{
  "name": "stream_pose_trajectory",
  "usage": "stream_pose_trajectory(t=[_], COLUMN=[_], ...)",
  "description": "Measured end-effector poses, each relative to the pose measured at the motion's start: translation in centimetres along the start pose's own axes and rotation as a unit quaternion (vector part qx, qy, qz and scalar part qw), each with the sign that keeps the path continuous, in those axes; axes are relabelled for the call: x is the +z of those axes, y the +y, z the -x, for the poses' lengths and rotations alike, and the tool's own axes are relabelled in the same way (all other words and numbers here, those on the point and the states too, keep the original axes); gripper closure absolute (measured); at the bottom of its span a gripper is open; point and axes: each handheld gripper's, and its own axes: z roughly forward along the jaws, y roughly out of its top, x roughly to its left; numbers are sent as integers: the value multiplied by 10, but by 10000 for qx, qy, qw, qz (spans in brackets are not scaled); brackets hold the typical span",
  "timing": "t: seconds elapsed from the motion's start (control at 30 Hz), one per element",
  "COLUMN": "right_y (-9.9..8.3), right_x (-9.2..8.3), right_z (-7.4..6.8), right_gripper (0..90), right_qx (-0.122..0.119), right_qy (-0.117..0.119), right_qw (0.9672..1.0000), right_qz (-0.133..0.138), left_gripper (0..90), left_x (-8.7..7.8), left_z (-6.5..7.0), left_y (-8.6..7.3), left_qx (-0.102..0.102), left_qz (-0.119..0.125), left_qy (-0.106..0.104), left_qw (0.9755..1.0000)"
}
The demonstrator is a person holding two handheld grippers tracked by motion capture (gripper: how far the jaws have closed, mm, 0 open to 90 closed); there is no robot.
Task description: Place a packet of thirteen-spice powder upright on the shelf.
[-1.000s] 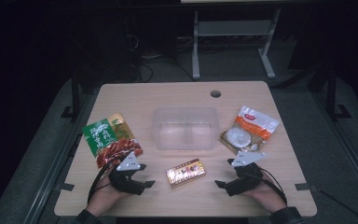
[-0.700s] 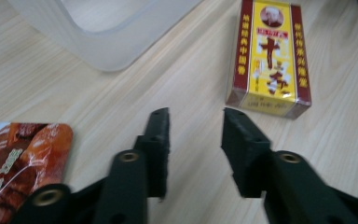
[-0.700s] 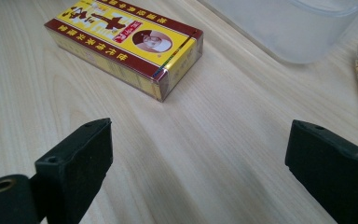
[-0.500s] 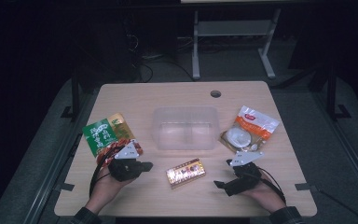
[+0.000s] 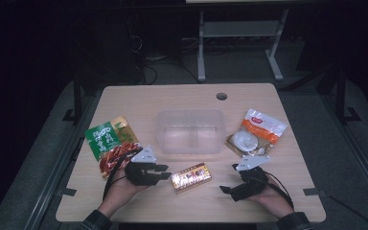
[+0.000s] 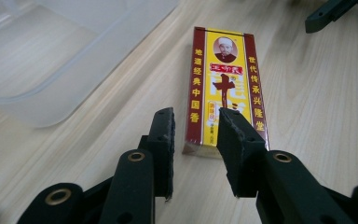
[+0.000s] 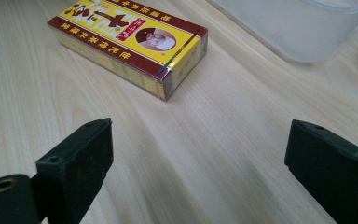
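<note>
My left gripper (image 5: pixel 164 171) sat w/ its jaws partly apart, nothing between the pads (image 6: pixel 164 140); they'd just been opening after a pinch shut, and the tips stood at the near end of the yellow-and-maroon box (image 6: pixel 225 88), just short of it, maybe brushing the edge, hard to tell from the left gripper view. My right gripper (image 5: pixel 226 189) rested on the table (image 5: pixel 139 100) w/ jaws spread wide, empty, pointing toward the same box from the other side, a bit apart from it. The box lay flat on the wood betw. the two grippers, near the front edge, just in front of the clear plastic tub (image 5: pixel 190 132). Left of the tub lay a green snack pouch (image 5: pixel 109 146), touching my left gripper's plate. Right of the tub lay a white-and-orange pouch (image 5: pixel 256 134), just beyond my right gripper.
</note>
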Motion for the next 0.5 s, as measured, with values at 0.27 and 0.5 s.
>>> stream_pose_trajectory(t=[0.27, 0.5], right_y=[0, 0], right_x=[0, 0], right_z=[1, 1], right_gripper=[76, 77], right_qx=[15, 26], right_qy=[2, 4], right_qw=[10000, 10000], right_qz=[-6, -8], left_gripper=[514, 382], left_x=[15, 26], left_z=[8, 11], left_y=[6, 8], left_qx=[141, 221], left_qz=[-88, -169], left_qy=[-158, -188], left_qw=[9997, 9994])
